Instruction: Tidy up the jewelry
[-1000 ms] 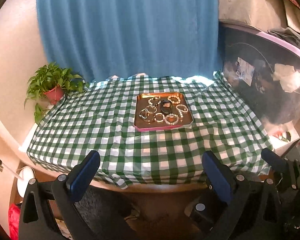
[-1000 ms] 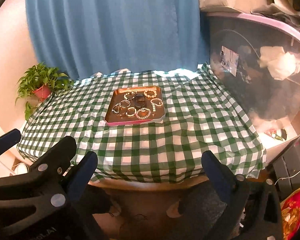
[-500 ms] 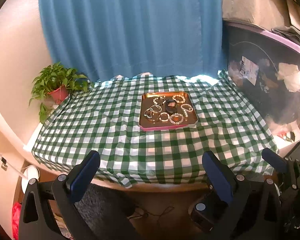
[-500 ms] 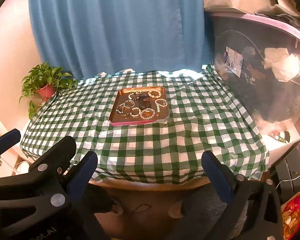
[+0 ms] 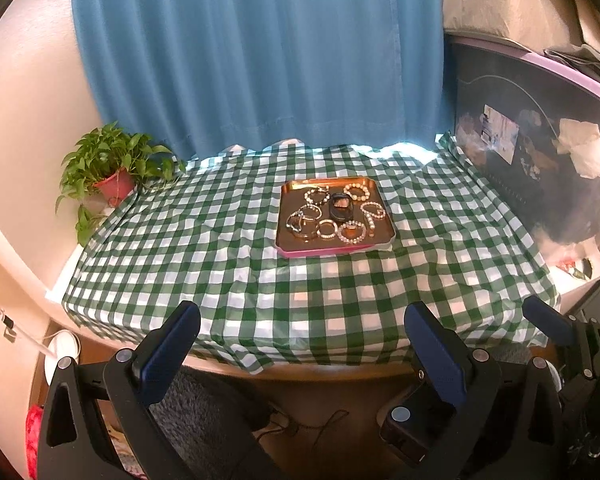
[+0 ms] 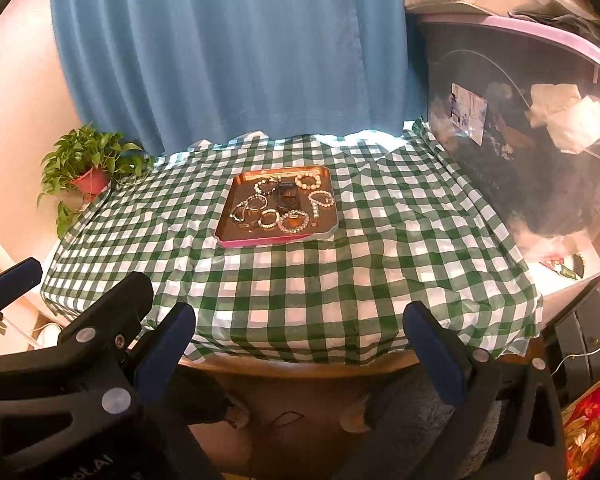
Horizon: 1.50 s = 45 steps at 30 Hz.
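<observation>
Both claws hang off the near edge of the tabletop (image 5: 100,264), which is draped in a green-and-white checked cloth (image 5: 220,248). Left claw (image 5: 300,344): released, blue-padded fingers spread wide, nothing between them. Right claw (image 6: 300,344): likewise released and empty.

Task's thing: a shallow copper-coloured metal tray with a pink rim (image 5: 288,240), ahead of both claws, well apart, toward the far half of the cloth. It is roughly square, so there is no strong long axis; its near edge lies square across the line of approach. In it lie a cluster of beaded bracelets and ring-shaped bands (image 5: 352,232) around a small dark case or watch-like piece (image 5: 341,207); too small to tell which.

- From the left claw: tray ahead, slightly right of centre.
- From the right claw: tray ahead, slightly left of centre (image 6: 228,236).
- Neither claw clearly nearer; the tray sits about between their lines.

All the visible jewelry lies inside the tray; that fits pieces waiting to be sorted as well as pieces already gathered.

Writing: moulded letters on the left claw's body, low in the right view, partly cut off; not reliably readable. A white label (image 6: 469,114) on the dark bin to the right is illegible.
</observation>
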Available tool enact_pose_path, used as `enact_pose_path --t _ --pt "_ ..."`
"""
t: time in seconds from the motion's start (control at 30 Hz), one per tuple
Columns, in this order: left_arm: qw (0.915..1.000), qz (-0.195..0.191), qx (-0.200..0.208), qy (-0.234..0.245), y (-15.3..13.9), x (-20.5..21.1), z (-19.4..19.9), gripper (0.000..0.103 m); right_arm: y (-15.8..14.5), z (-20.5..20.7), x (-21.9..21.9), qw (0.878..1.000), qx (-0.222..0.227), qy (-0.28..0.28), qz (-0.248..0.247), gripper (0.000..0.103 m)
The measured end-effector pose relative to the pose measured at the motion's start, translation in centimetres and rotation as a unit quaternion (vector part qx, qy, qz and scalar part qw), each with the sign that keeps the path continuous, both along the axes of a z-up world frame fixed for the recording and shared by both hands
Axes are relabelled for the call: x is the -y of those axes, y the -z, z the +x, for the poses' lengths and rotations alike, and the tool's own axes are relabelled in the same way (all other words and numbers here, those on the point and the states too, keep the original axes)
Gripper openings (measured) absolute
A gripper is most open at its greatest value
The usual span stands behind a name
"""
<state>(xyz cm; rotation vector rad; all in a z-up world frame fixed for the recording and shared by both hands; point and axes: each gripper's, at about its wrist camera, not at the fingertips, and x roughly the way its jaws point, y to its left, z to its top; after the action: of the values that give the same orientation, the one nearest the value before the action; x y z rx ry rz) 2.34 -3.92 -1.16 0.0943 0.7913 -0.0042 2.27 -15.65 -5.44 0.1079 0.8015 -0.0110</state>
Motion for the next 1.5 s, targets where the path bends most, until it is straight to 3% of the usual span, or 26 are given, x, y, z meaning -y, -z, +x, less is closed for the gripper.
enact_pose_path --t 1.5 --pt "1.0 -0.002 -0.007 -0.006 0.9 -0.9 0.1 0.101 0.4 0.3 -0.6 1.0 -0.005 -0.014 -0.006 0.103"
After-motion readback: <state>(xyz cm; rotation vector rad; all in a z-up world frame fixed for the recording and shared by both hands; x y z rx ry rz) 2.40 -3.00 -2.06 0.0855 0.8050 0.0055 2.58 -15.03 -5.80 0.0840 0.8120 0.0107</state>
